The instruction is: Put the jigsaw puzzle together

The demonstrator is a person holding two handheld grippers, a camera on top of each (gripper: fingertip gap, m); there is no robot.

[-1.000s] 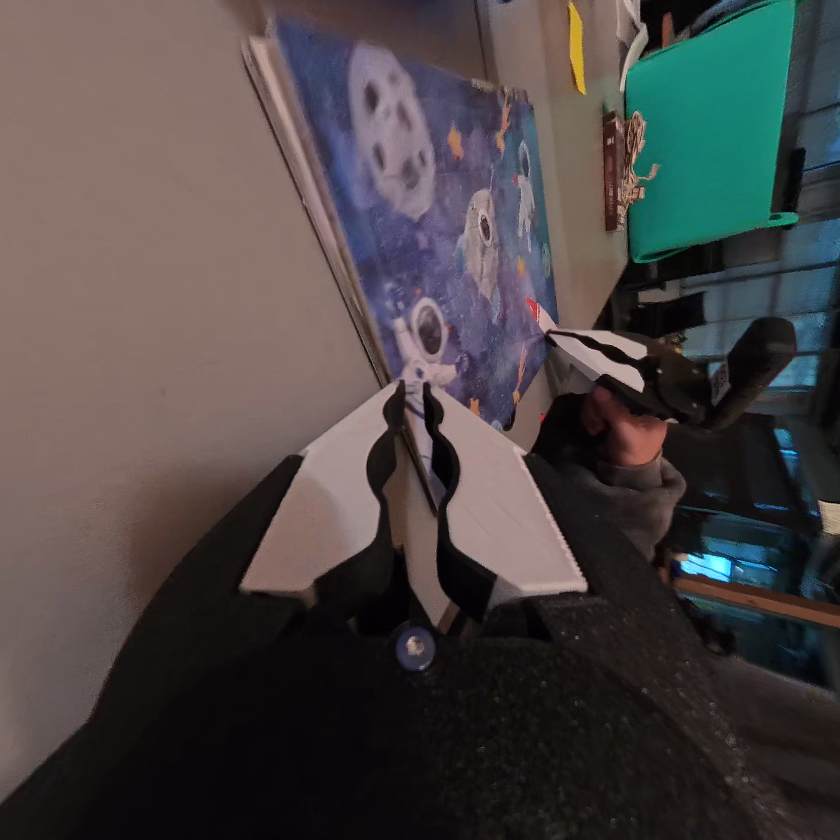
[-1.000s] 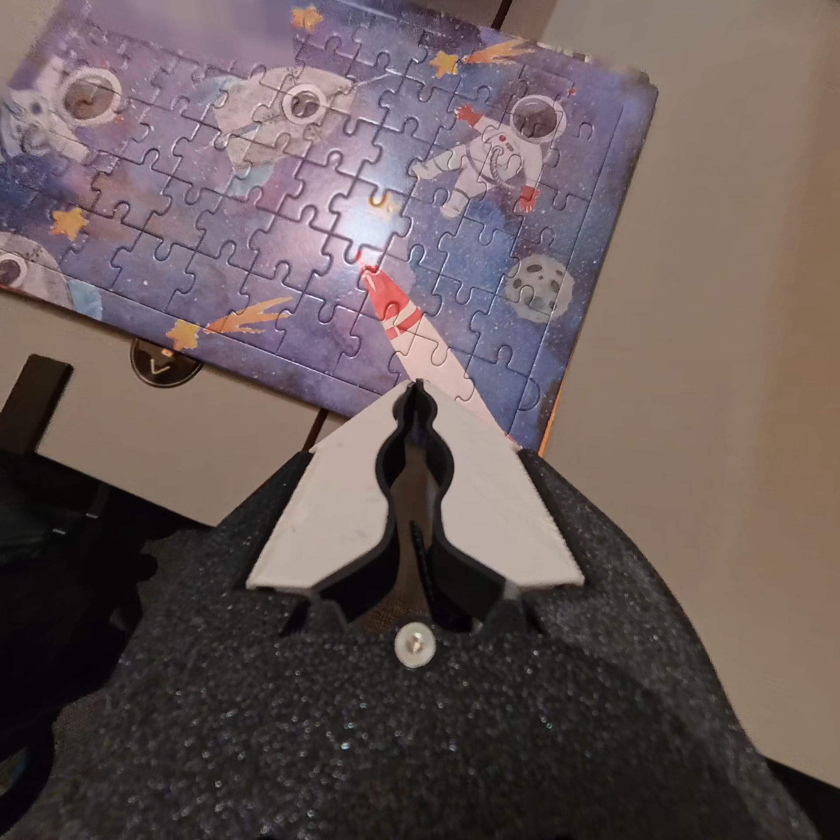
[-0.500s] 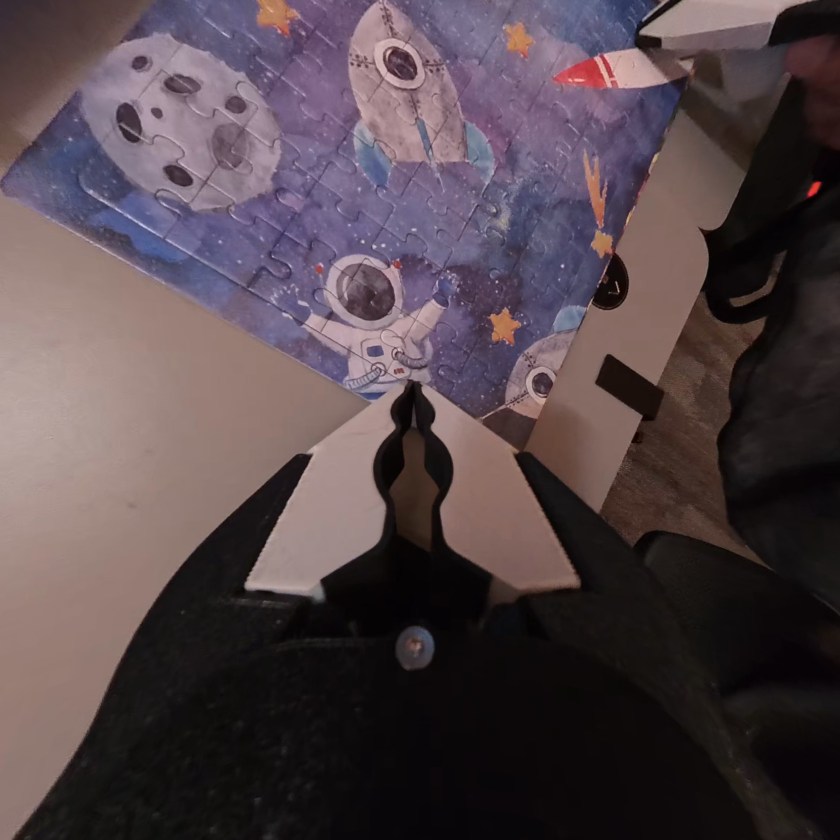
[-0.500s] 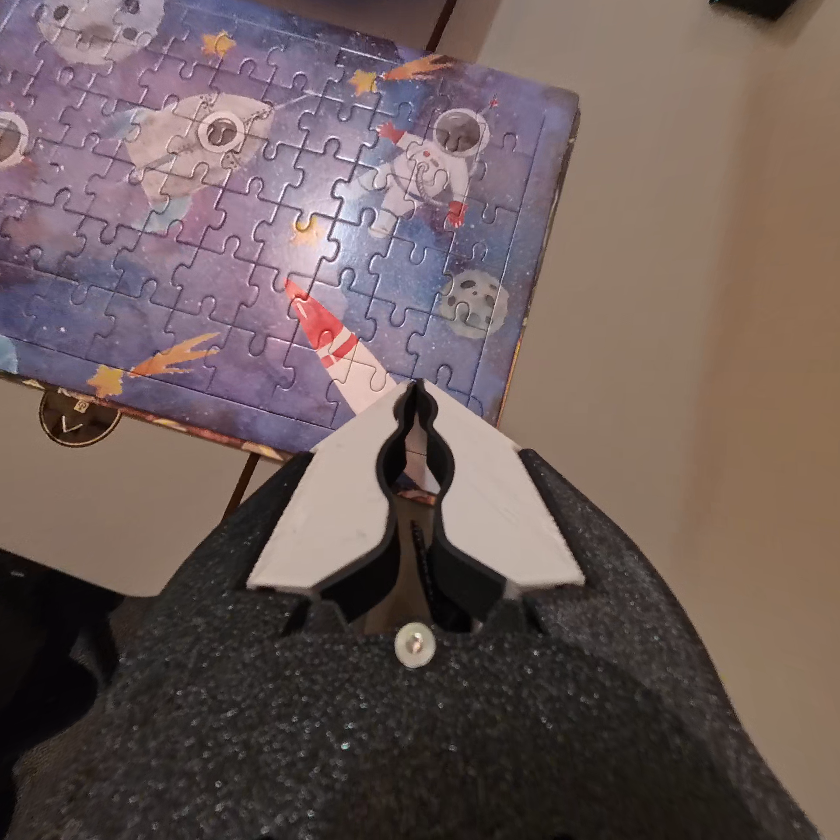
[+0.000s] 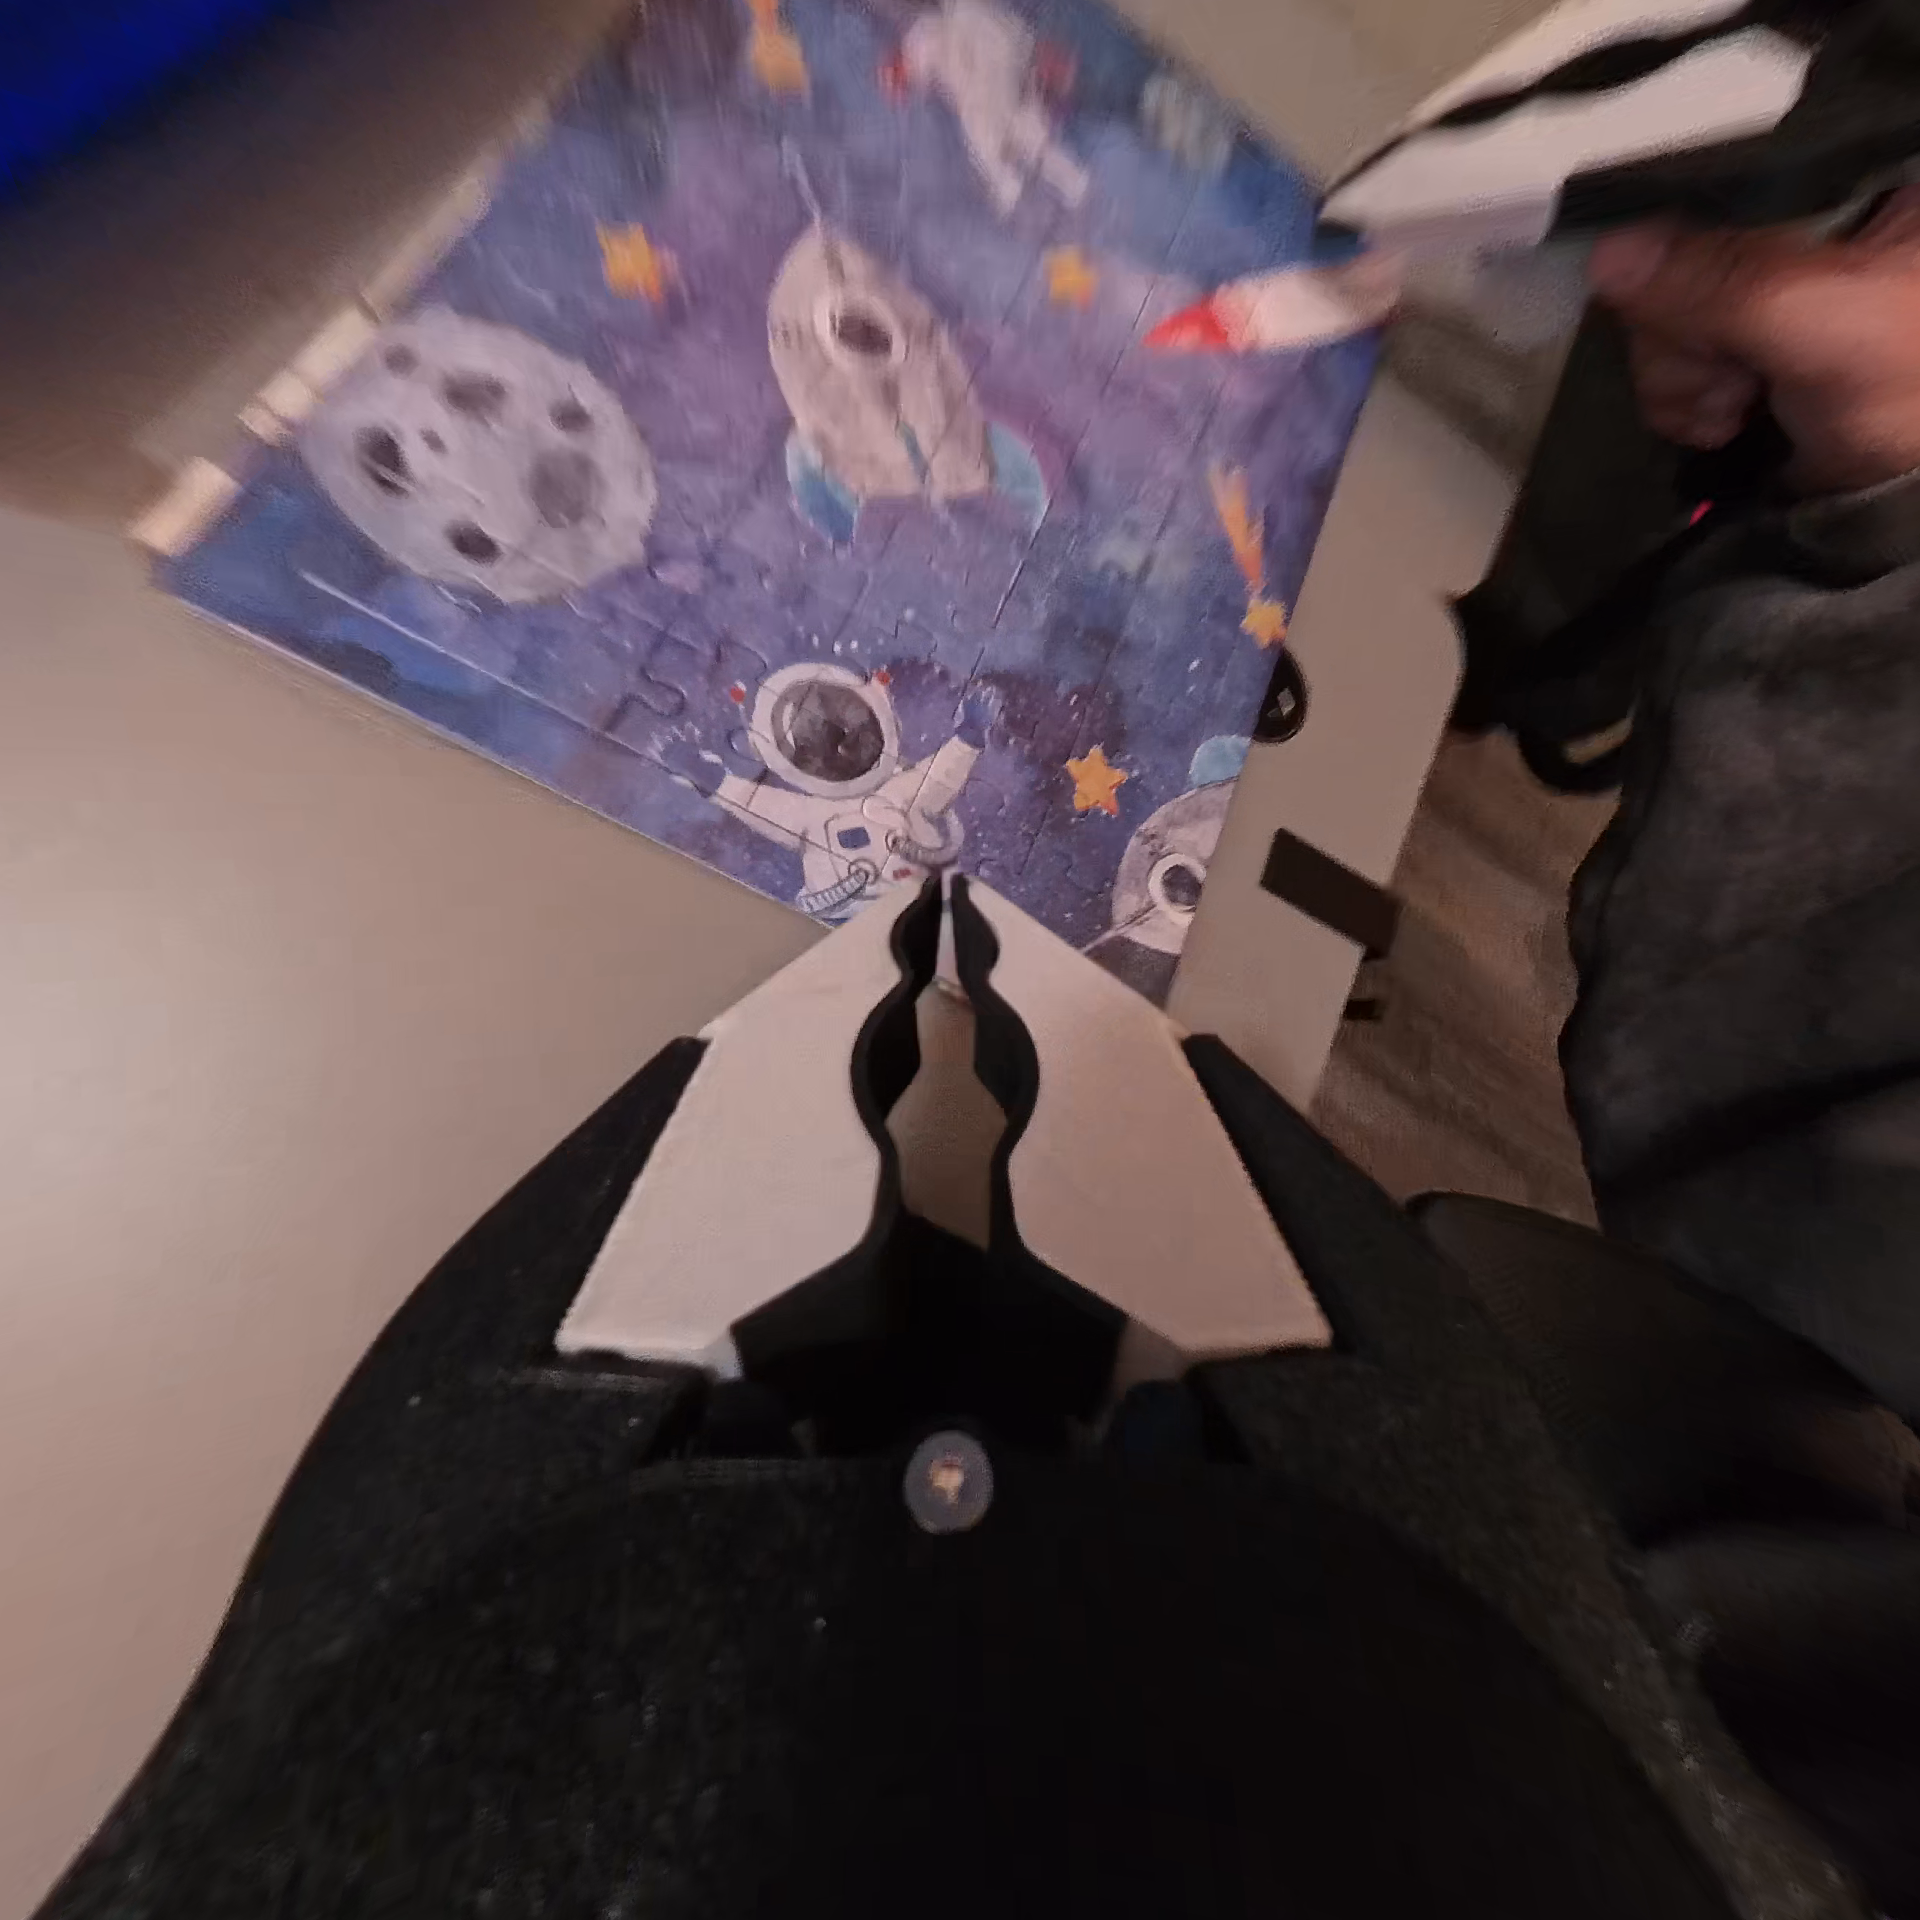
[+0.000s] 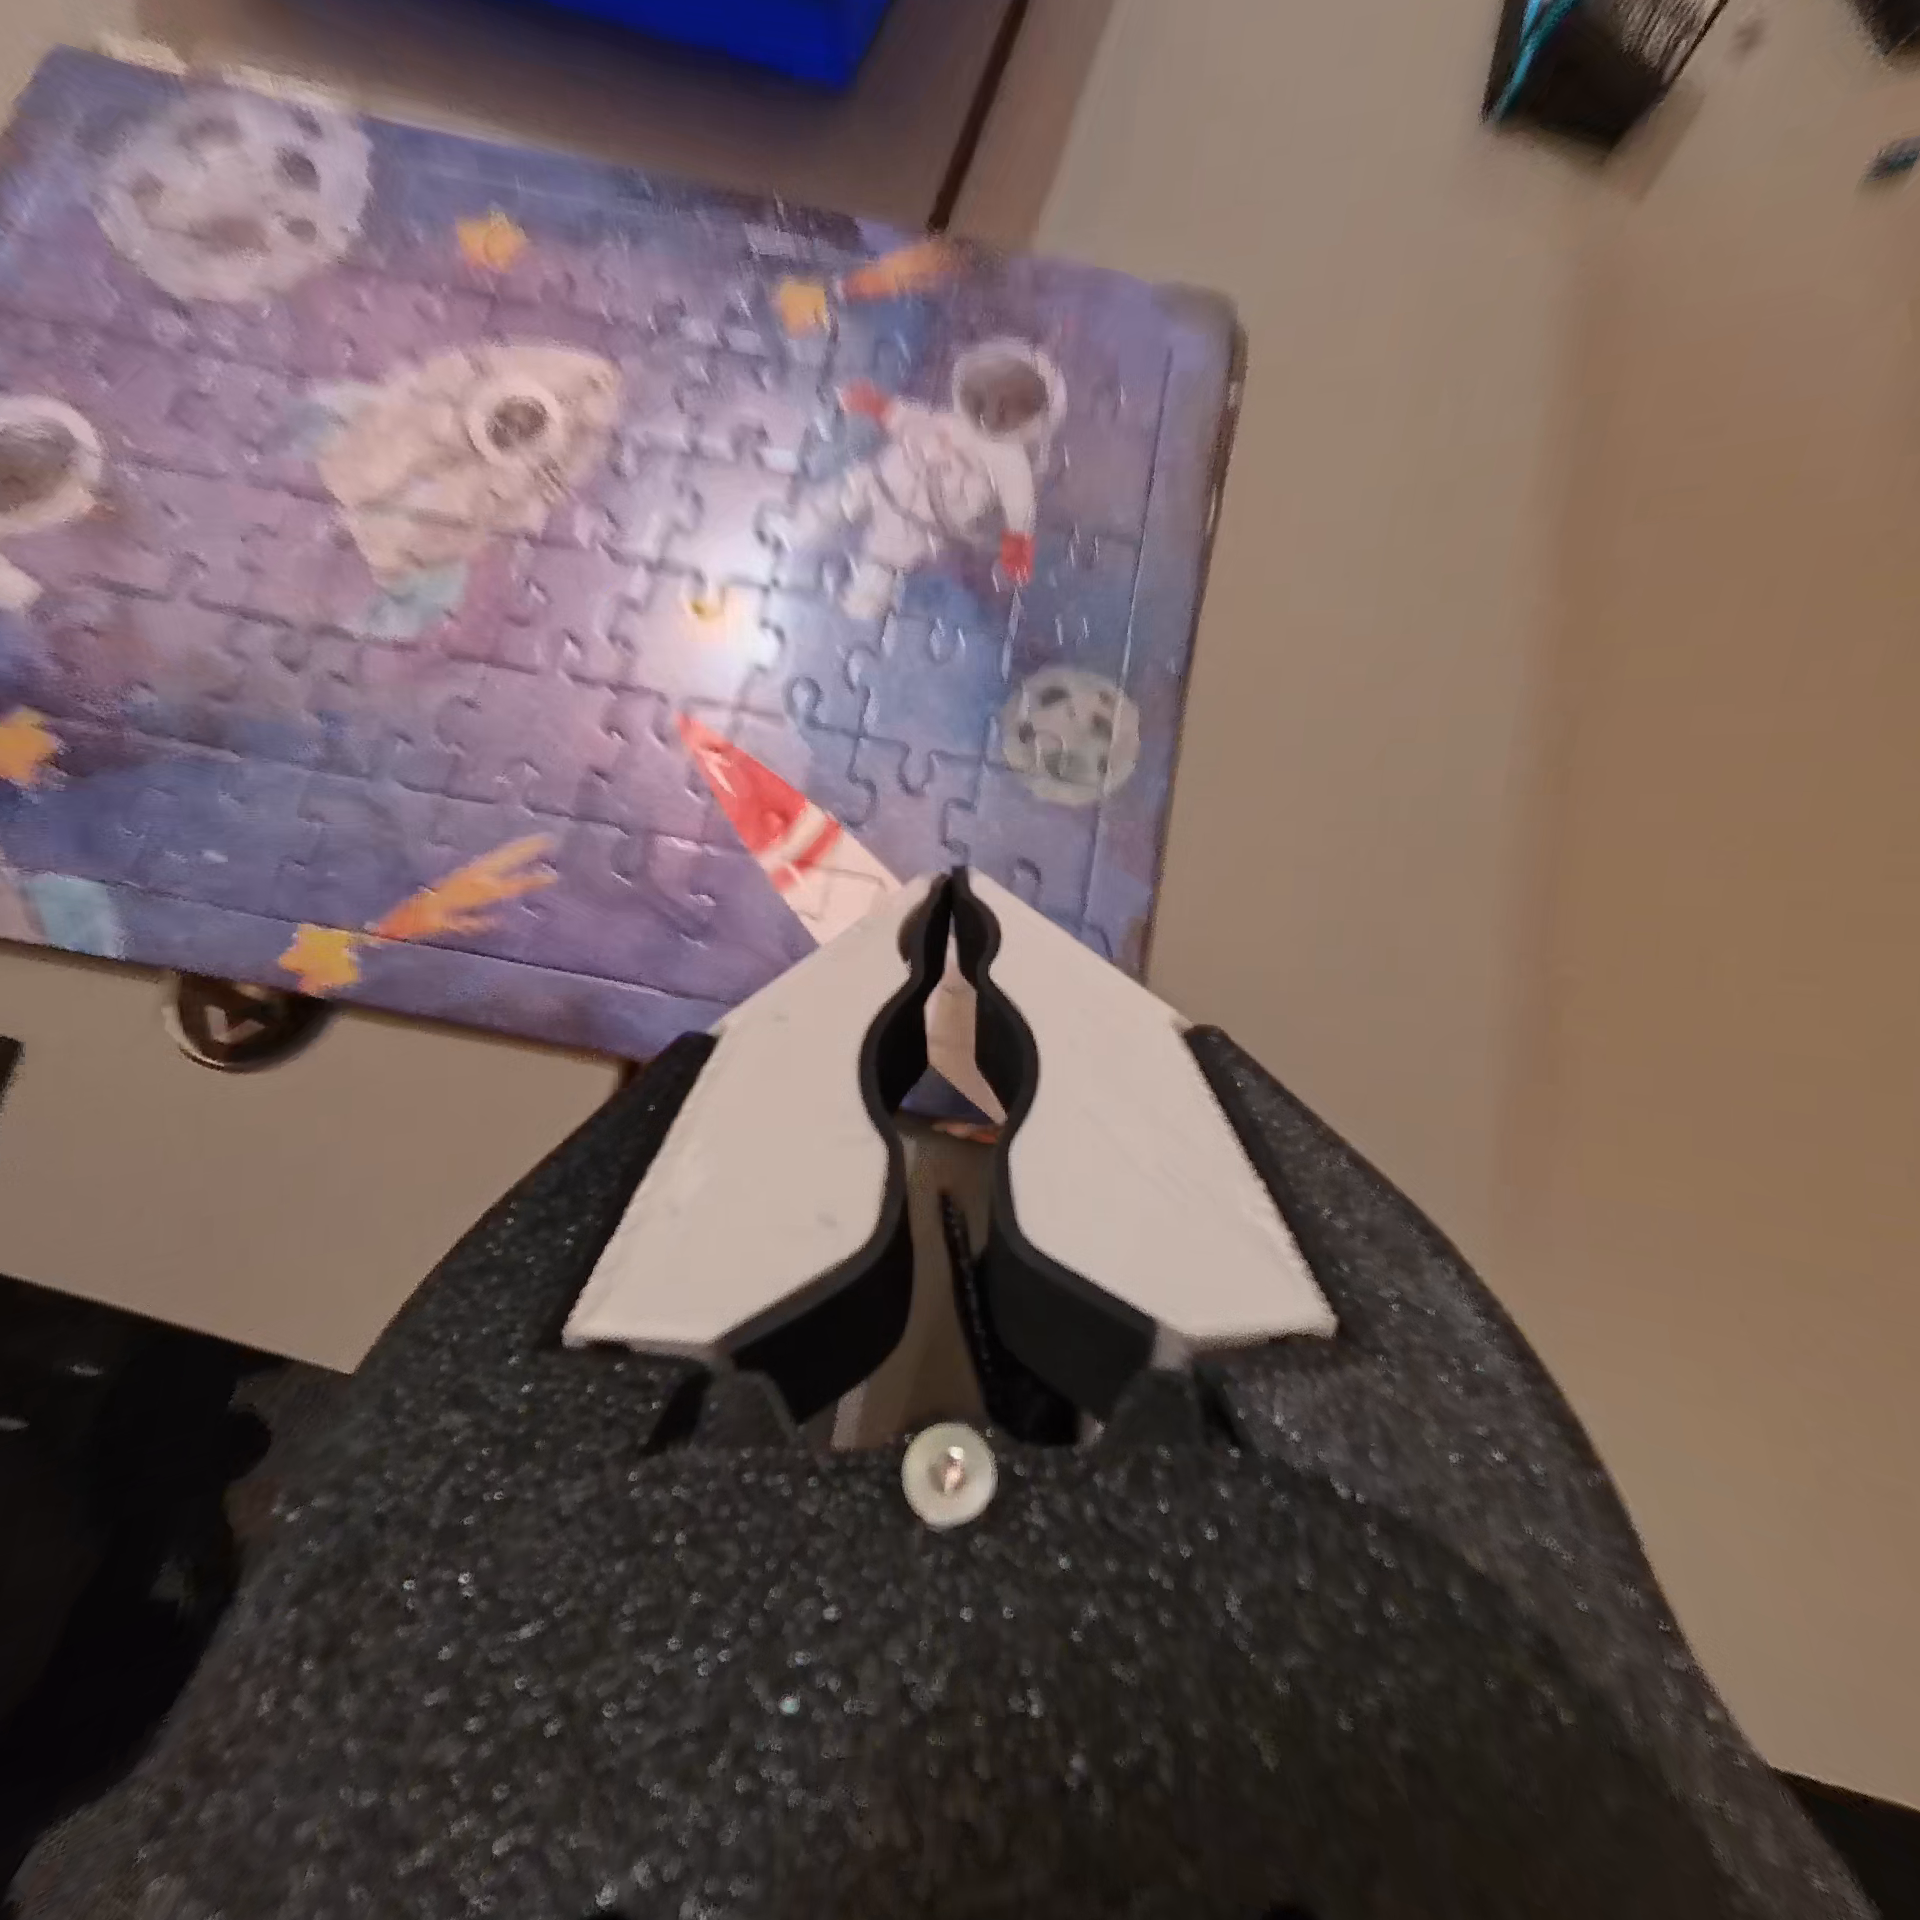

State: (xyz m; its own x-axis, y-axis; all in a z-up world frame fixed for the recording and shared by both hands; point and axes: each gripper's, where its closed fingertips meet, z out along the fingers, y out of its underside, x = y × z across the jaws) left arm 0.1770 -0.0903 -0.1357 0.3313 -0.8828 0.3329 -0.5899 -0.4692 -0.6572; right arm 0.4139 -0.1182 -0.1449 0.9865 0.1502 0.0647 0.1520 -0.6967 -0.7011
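The space-themed jigsaw puzzle (image 5: 883,499) looks fully pieced on its thin board, over the beige table (image 5: 260,1039). My left gripper (image 5: 943,885) is shut on the board's near edge, just below the waving astronaut. My right gripper (image 6: 954,878) is shut on the board's near right corner, by the red-and-white rocket (image 6: 769,800); the board (image 6: 520,582) passes between its fingers. The right gripper also shows in the left wrist view (image 5: 1340,208), at the board's far right corner, held by a hand (image 5: 1766,343). Both views are motion-blurred.
The table's edge (image 5: 1351,644) runs under the board's right side, with a round black fitting (image 6: 234,1013) and a black bracket (image 5: 1330,899). A person's dark clothing (image 5: 1766,883) is to the right. A blue object (image 6: 727,31) and a dark object (image 6: 1579,62) lie beyond the board.
The board stood steeply tilted a second ago and now lies flatter towards the table. Both grippers have stayed shut on its edges while moving with it.
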